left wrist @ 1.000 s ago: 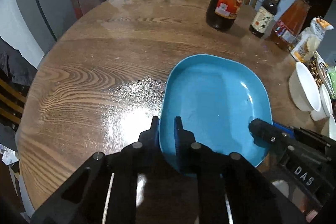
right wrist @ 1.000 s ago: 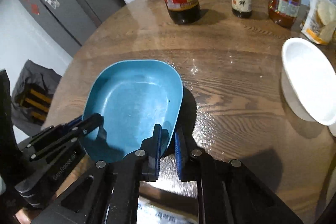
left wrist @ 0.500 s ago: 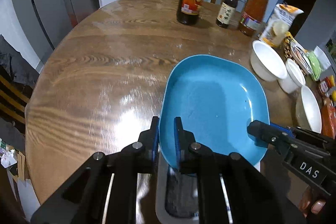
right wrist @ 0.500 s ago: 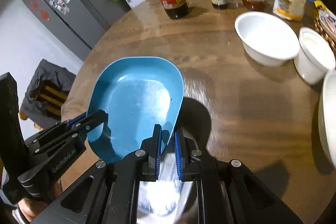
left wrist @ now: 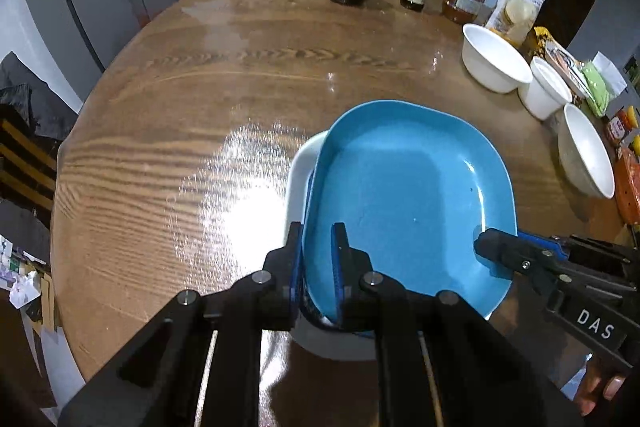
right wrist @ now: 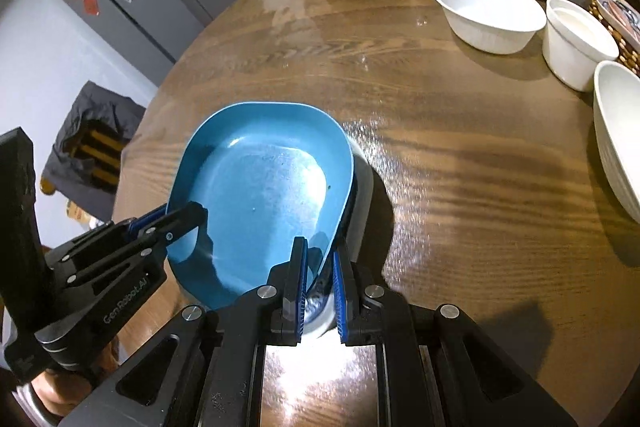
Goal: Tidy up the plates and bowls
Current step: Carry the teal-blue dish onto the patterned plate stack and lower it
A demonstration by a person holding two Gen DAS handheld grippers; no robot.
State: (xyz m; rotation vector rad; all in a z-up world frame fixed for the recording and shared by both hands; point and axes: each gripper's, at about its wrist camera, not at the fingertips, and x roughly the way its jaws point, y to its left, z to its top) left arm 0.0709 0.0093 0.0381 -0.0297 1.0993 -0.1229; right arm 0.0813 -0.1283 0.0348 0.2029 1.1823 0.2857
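I have the blue plate (left wrist: 408, 195) pinched by its near rim in both tools: my left tool (left wrist: 316, 259) and my right tool (right wrist: 320, 275) are each nearly closed on the edge. A second ago the plate hung over bare tabletop (left wrist: 200, 87); now it has come toward me and hangs over a white dish (left wrist: 298, 179) underneath. I judge stacking is next. The white bowls (right wrist: 488, 11) wait, well apart.
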